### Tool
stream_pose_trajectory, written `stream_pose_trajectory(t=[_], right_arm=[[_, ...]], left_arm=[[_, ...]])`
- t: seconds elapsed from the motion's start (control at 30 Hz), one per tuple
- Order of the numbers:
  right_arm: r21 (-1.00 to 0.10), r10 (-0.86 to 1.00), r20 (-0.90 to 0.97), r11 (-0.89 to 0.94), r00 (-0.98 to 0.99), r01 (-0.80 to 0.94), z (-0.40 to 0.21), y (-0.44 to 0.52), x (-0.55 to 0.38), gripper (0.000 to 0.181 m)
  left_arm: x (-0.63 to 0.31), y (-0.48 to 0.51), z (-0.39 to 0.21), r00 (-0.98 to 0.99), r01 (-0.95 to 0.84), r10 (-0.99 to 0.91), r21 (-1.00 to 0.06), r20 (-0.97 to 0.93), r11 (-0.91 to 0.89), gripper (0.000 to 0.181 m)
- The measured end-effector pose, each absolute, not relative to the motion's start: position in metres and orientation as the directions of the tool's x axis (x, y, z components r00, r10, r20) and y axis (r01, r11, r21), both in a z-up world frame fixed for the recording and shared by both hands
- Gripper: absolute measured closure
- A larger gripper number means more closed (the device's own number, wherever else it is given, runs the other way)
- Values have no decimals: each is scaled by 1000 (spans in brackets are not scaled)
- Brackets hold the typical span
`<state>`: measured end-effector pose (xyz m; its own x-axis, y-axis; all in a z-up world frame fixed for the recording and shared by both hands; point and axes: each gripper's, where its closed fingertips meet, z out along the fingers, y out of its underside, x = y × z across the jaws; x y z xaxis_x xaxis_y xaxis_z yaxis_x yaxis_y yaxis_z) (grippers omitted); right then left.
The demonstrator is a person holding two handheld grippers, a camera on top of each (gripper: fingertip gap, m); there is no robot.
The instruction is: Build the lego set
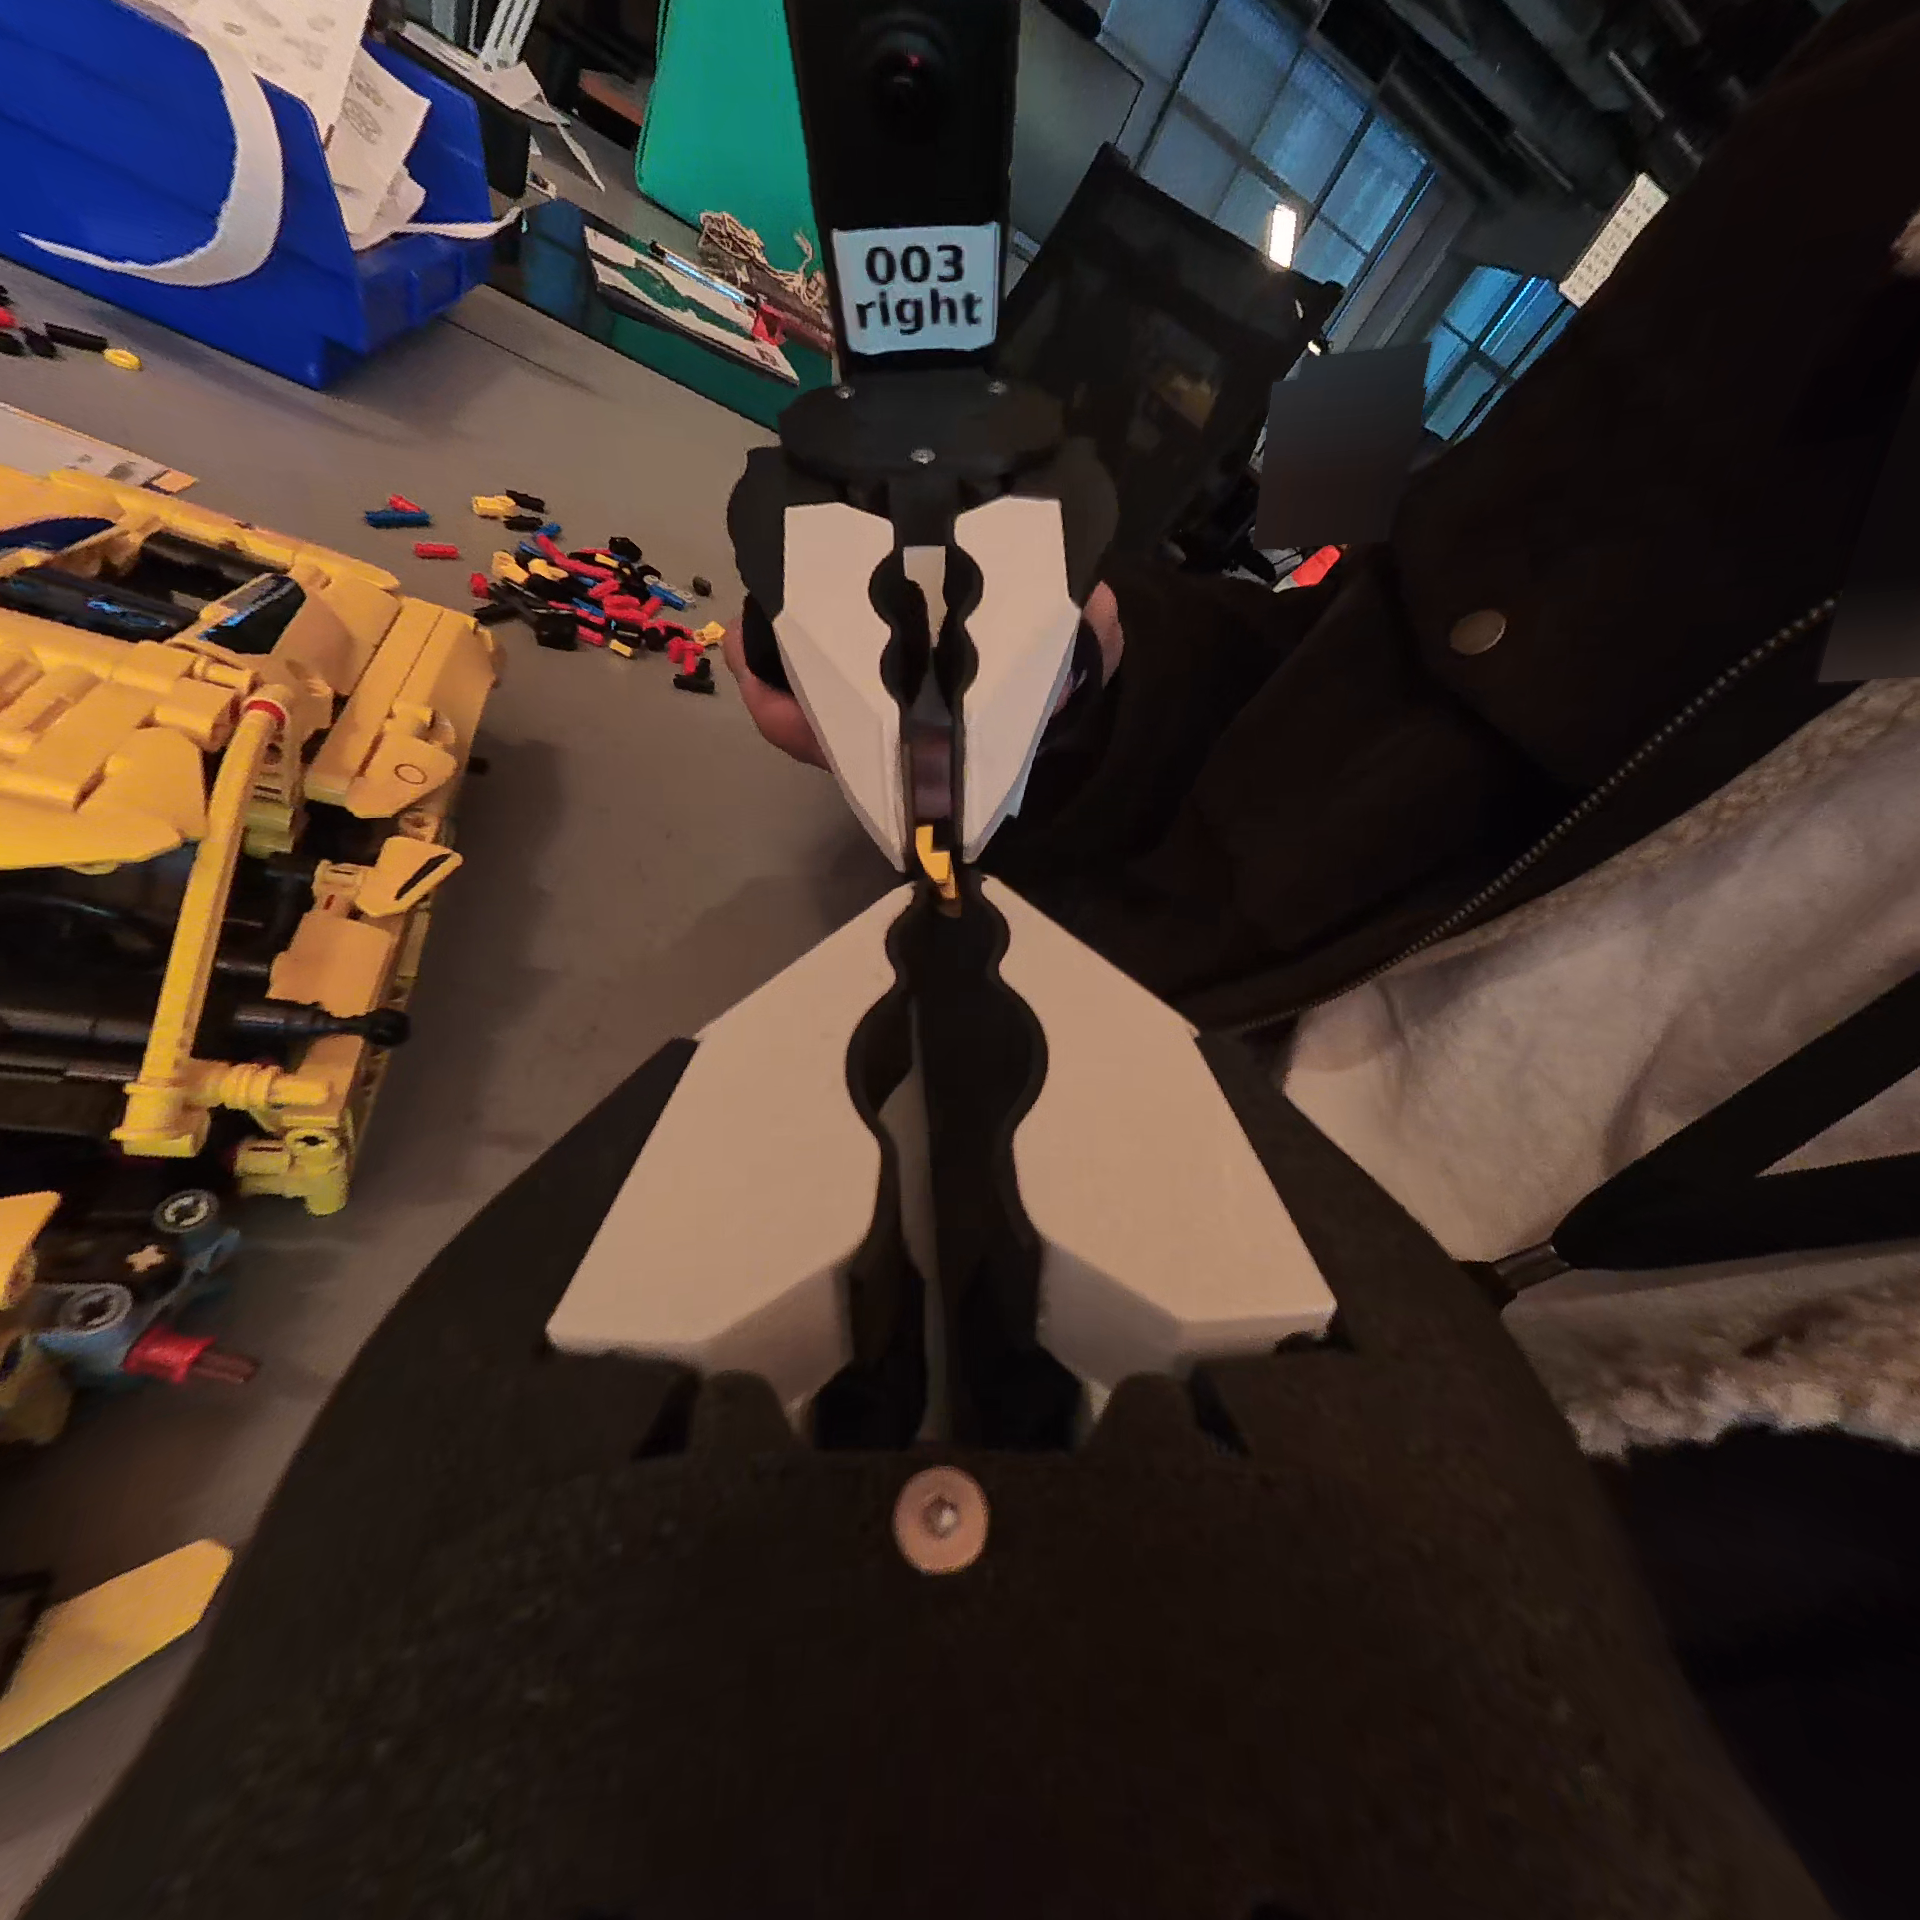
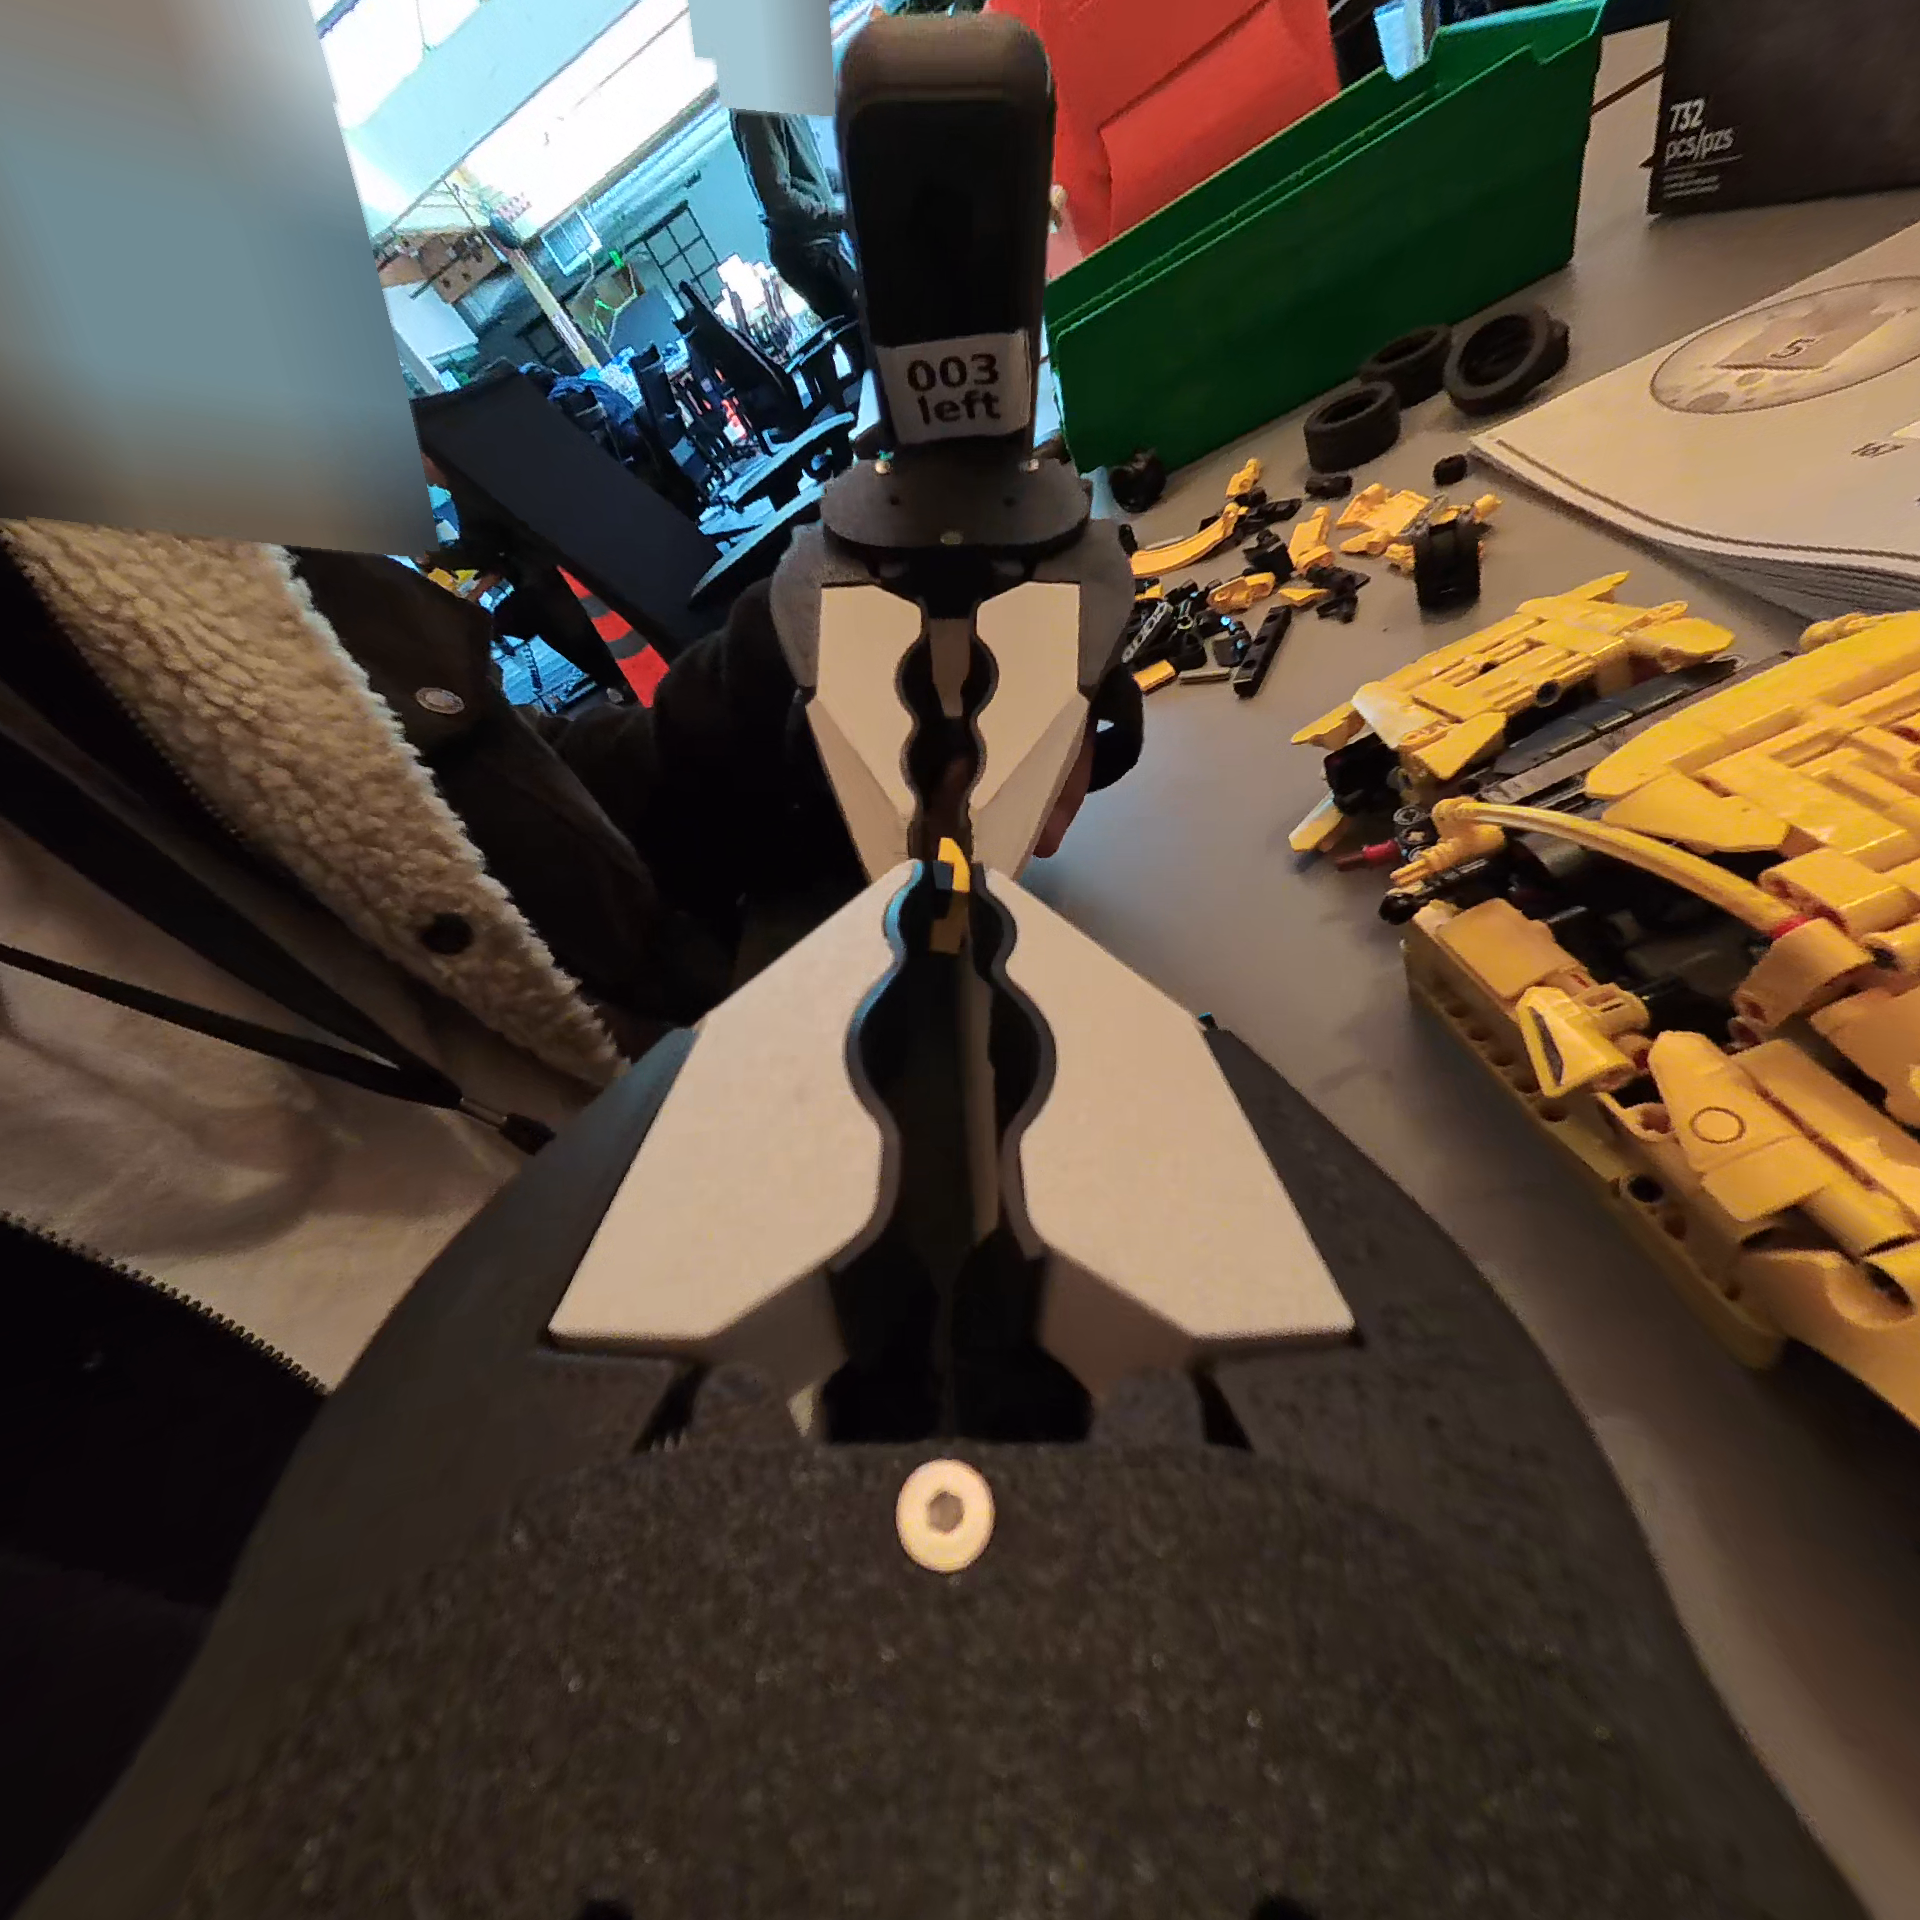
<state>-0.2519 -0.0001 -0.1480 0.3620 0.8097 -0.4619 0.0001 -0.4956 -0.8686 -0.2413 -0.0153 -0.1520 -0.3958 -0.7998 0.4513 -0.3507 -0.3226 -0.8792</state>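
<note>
My two grippers meet tip to tip above the table's near edge. In the left wrist view, my left gripper (image 1: 940, 902) comes up from below and my right gripper (image 1: 933, 854) comes down from above. Both are shut on a small yellow and black lego piece (image 1: 937, 854) held between them. In the right wrist view, my right gripper (image 2: 940, 883) grips the same piece (image 2: 954, 883) and the left gripper (image 2: 940, 844) pinches its far end. The part-built yellow lego car (image 1: 208, 727) lies on the grey table, and it also shows in the right wrist view (image 2: 1662, 935).
Loose red, black, blue and yellow pieces (image 1: 592, 603) lie beyond the car, near a blue bin (image 1: 208, 208). On the other side are yellow and black parts (image 2: 1299, 561), black tyres (image 2: 1434, 374), a green bin (image 2: 1299, 291), an instruction booklet (image 2: 1714, 436) and a dark box (image 2: 1787, 104). A person's jacket (image 2: 312, 727) is close behind. The tips of both grippers are at nearly the same place.
</note>
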Motion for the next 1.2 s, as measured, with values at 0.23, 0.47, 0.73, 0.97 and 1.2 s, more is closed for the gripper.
stream_pose_trajectory(t=[0.23,0.47,0.73,0.97,1.2], right_arm=[[-836,858,-344,-465,382,292,-171,-16,-251,177],[-830,871,-314,-445,378,337,-162,-9,-250,177],[-899,893,63,-143,446,414,-151,6,-246,134],[-879,777,354,86,521,469,-124,16,-262,137],[-852,811,404,164,424,498,-126,9,-269,153]], left_arm=[[-241,-29,-173,-409,-433,-836,-884,365,-174,177],[-241,-24,-166,-397,-412,-823,-880,406,-236,176],[-245,0,-134,-425,-330,-608,-740,671,-586,176],[-254,8,-122,-495,-374,-313,-524,810,-765,176],[-258,-4,-121,-518,-467,-178,-451,837,-761,177]])
